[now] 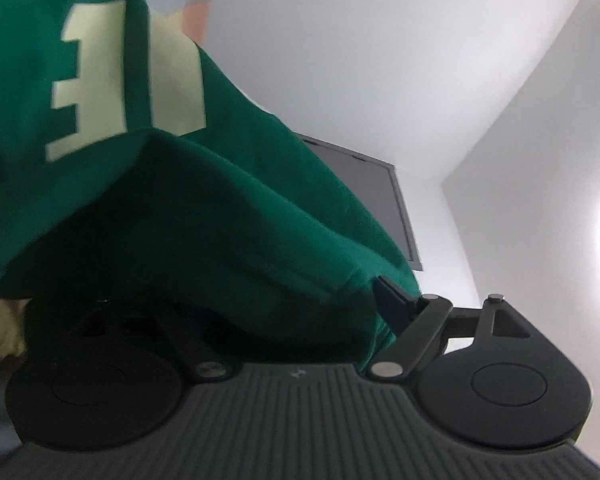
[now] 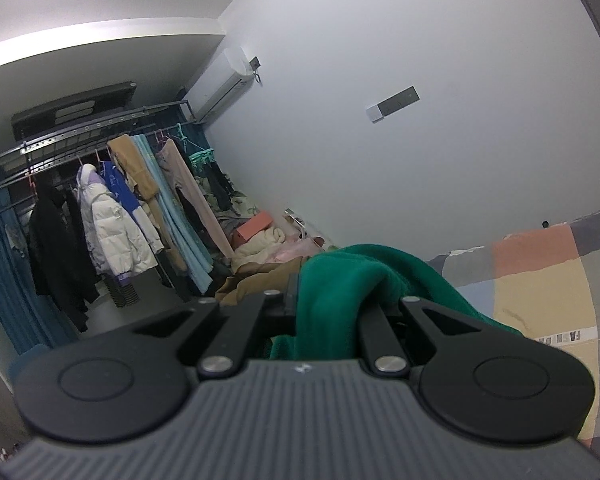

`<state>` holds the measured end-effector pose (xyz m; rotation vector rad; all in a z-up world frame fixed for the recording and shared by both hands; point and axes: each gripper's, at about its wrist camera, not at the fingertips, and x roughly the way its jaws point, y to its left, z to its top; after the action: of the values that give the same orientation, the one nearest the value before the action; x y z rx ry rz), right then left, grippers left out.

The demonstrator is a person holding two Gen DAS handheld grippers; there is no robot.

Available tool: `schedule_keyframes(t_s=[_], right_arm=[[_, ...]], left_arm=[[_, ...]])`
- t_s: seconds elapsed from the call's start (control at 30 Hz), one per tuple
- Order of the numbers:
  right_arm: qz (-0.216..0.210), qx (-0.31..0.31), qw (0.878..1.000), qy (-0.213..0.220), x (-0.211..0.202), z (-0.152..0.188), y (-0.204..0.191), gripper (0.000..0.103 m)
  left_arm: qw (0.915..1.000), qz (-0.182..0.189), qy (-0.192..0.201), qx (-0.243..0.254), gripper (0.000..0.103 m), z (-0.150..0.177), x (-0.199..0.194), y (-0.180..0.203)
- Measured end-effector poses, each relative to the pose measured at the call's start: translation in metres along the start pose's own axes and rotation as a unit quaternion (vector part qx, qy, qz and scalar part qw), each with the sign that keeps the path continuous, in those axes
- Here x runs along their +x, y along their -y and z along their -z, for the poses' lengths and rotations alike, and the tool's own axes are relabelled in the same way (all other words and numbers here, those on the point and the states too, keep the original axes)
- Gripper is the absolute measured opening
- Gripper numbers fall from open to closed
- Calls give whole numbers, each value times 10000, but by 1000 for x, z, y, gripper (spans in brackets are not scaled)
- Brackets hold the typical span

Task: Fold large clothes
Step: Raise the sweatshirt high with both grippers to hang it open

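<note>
Green sweatshirt [image 1: 228,216] with pale block lettering [image 1: 84,80] fills the left wrist view from nine o'clock to the centre, draped over the left gripper [image 1: 260,312]. That gripper's jaws stand wide apart; the right finger [image 1: 392,300] shows at four o'clock against the cloth's edge, the left one is buried under fabric, and no pad visibly presses on it. A dark wall screen [image 1: 380,196] hangs at three o'clock on the white wall.

In the right wrist view, a clothes rack [image 2: 100,200] with hanging coats sits at nine o'clock, an air conditioner [image 2: 224,84] at eleven. At centre the right gripper [image 2: 332,304] is clamped tight on a bunched fold of the same sweatshirt [image 2: 340,276]. A patchwork bedsheet [image 2: 540,272] lies at three o'clock.
</note>
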<state>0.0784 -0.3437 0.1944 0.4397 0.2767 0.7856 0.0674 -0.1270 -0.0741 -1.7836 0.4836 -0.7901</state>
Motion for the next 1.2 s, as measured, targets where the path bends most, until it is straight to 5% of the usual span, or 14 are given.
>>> schedule_keyframes(t_s=[0.07,0.1,0.13,0.23,0.3,0.43,0.57,0.83,1.03,1.13,1.2], right_arm=[[62,-121,9999,6,-4,3,0,9],[137,-212,9997,12,-5,3,-1,9],[219,-300,9993,18,-6,4,-2,9],[336,-364,9988,-2,-8,4,2,9],[398,-381,9985,18,-8,3,4,9],[347,-313,9987,226,-15,-7,-2,9],[67,-519,9974,496,-26,-30,-31,9],[-493,-1123,9869,1052,-46,-114,-116,9],[-630,-1442,9755,1536,-52,-193,-161,9],[-437,-1529,9735,1641,-38,-228,-167,9],[-208,-1575,9741,1611,-19,-243,-162,9]], left_arm=[[10000,4,15,50,83,1,3,-3],[9999,-19,20,154,74,1,3,-2],[9994,-114,51,311,54,2,2,0],[9952,-343,138,902,32,9,-1,21],[9852,-468,280,1623,28,18,-8,49],[9589,-334,432,2785,26,33,-19,114],[9168,-166,725,3923,25,53,-31,194],[8502,55,887,5190,25,84,-35,349],[8070,239,808,5845,26,108,-15,449],[7992,4,806,5956,26,103,8,474],[7864,-279,859,6110,26,92,26,482]])
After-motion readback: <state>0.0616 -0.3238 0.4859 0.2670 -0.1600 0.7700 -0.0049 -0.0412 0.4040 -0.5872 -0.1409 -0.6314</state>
